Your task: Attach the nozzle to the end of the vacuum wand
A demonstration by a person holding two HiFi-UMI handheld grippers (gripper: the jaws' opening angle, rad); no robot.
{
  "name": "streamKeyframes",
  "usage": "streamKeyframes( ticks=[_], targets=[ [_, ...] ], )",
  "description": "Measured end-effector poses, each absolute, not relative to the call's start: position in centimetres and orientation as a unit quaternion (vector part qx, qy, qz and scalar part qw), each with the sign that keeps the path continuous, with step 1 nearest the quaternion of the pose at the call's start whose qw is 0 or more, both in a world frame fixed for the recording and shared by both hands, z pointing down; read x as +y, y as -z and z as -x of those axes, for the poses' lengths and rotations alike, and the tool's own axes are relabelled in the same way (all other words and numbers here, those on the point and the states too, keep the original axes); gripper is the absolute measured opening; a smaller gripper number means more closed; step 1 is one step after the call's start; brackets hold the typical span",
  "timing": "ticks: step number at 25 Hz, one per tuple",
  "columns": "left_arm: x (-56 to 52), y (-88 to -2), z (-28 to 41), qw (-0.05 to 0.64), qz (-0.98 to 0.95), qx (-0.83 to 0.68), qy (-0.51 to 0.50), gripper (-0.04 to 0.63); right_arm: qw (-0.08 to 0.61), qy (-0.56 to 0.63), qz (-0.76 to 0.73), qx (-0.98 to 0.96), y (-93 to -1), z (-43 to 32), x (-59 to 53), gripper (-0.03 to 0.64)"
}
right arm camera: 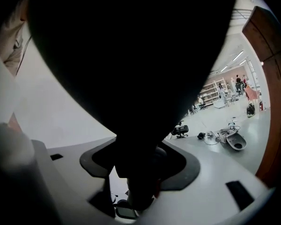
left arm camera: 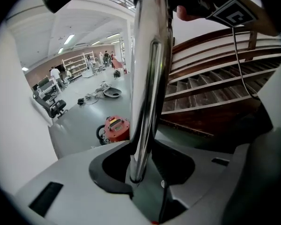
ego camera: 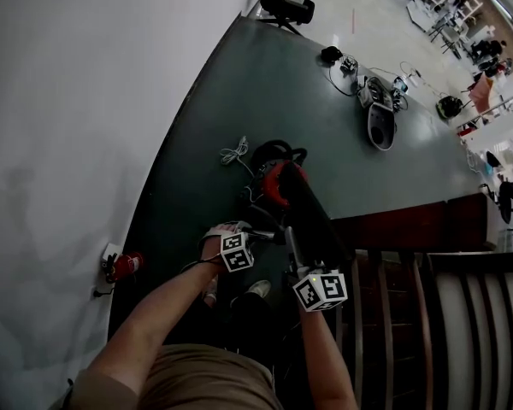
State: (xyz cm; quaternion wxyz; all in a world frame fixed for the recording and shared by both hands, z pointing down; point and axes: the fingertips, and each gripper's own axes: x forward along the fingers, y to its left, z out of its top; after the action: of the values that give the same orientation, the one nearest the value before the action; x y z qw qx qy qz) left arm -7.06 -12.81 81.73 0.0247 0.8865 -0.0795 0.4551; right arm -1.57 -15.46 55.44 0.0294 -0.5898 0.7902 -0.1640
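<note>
To your left is a white wall (ego camera: 68, 143), close on your right a wooden stair railing (ego camera: 393, 314), and ahead of you the dark green floor (ego camera: 265, 84). The red vacuum canister (ego camera: 274, 184) sits on the floor just beyond your grippers. A white cable (ego camera: 235, 153) lies beside it on the wall side. Farther off are a round grey machine (ego camera: 380, 126) among loose cords and an office chair (ego camera: 286, 2). A small red object (ego camera: 124, 265) sits at the foot of the wall.

The vacuum wand (left arm camera: 147, 78) is a chrome tube. In the left gripper view it rises from between the fingers (left arm camera: 107, 170), nearly upright with a slight lean. Its far end reaches up beside the marker cube (left arm camera: 232, 11) of your other gripper. The nozzle (ego camera: 312, 220) is the large black piece. In the head view its long body runs diagonally from your right hand toward the canister and overlaps the canister's edge. No view shows whether the wand's end is seated in it.

Your left gripper (left arm camera: 143, 172) is clenched tight on the wand. Your right gripper (right arm camera: 138, 172) has its fingers spread wide and clamped around the nozzle's black body, which fills most of the right gripper view.
</note>
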Motion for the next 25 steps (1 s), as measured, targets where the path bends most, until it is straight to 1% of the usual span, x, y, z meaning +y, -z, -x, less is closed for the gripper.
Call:
streamKeyframes(
  ticks=[2,7,11,14,17,22,25],
  targets=[
    [-12.6,-82.0,7.3,0.034,-0.887,-0.09,-0.452,0.152,0.035,0.164,0.595,0.786,-55.4,1.6,-15.0,0.27],
    [-12.4,-82.4,7.2,0.028,-0.888,-0.093,-0.449,0.152,0.053,0.151,0.613,0.774,-55.2,1.2,-14.2,0.27],
    [-12.6,-82.2,7.1,0.039,-0.89,-0.084,-0.447,0.152,0.082,0.121,0.628,0.765,-55.3,1.0,-13.4,0.27],
    [-12.6,-82.2,6.9,0.015,-0.89,-0.072,-0.45,0.152,0.072,0.141,0.616,0.772,-55.5,0.8,-13.8,0.27],
    [-12.2,-82.3,7.3,0.016,-0.888,-0.074,-0.453,0.15,0.062,0.156,0.596,0.785,-55.5,1.3,-14.4,0.27],
    [-11.8,-82.3,6.8,0.001,-0.882,-0.042,-0.47,0.152,0.075,0.154,0.608,0.775,-55.7,0.9,-13.5,0.27],
    [-11.7,-82.1,6.8,0.011,-0.885,-0.041,-0.463,0.152,0.087,0.136,0.621,0.767,-55.5,0.8,-12.8,0.268]
  ],
)
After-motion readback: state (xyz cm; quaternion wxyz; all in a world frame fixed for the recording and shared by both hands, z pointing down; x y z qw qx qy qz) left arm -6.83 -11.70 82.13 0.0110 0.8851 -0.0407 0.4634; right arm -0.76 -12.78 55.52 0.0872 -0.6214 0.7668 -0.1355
